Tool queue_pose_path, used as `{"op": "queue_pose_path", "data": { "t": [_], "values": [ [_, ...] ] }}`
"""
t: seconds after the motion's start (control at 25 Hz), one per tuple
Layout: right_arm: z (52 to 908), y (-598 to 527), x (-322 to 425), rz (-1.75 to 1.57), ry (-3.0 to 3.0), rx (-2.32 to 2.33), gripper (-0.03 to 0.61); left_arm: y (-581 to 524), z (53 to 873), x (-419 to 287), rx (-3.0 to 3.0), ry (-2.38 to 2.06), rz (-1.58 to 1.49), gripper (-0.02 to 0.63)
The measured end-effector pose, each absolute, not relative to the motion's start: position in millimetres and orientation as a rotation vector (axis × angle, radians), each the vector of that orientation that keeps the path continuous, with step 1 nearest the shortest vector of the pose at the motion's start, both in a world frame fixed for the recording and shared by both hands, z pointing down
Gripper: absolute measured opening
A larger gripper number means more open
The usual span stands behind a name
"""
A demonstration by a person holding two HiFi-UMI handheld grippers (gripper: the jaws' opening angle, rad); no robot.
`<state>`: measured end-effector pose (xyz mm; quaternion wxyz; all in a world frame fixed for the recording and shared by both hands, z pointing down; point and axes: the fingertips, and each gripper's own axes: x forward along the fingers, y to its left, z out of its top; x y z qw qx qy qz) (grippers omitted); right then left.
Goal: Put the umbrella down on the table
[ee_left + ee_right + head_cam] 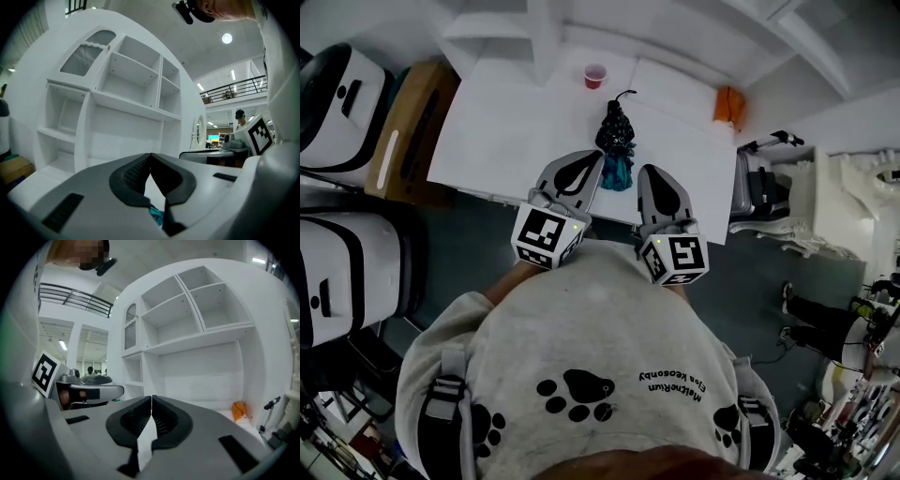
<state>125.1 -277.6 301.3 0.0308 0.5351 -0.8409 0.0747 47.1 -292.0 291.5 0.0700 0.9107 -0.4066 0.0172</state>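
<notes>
The folded umbrella (615,136), dark with a teal part at its near end, lies on the white table (516,122) with its strap towards the back. My left gripper (596,157) and right gripper (650,172) hover side by side over the table's front edge, one on each side of the umbrella's near end. In the left gripper view the left gripper (150,155) is shut, tips touching, with nothing between them; a teal scrap of the umbrella (156,216) shows below. In the right gripper view the right gripper (152,397) is shut and holds nothing.
A red cup (595,76) stands at the table's back edge and an orange object (727,103) at its back right corner. A white shelf unit (201,324) rises behind the table. White cases (342,94) and a brown box (408,127) stand to the left.
</notes>
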Motion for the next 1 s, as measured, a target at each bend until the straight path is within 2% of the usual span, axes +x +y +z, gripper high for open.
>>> {"op": "queue_pose_path", "data": {
  "t": [1.0],
  "values": [
    [313, -263, 163, 0.257, -2.675, 1.57, 0.034, -272, 303, 86, 2.729, -1.273, -0.023, 0.018]
  ]
}}
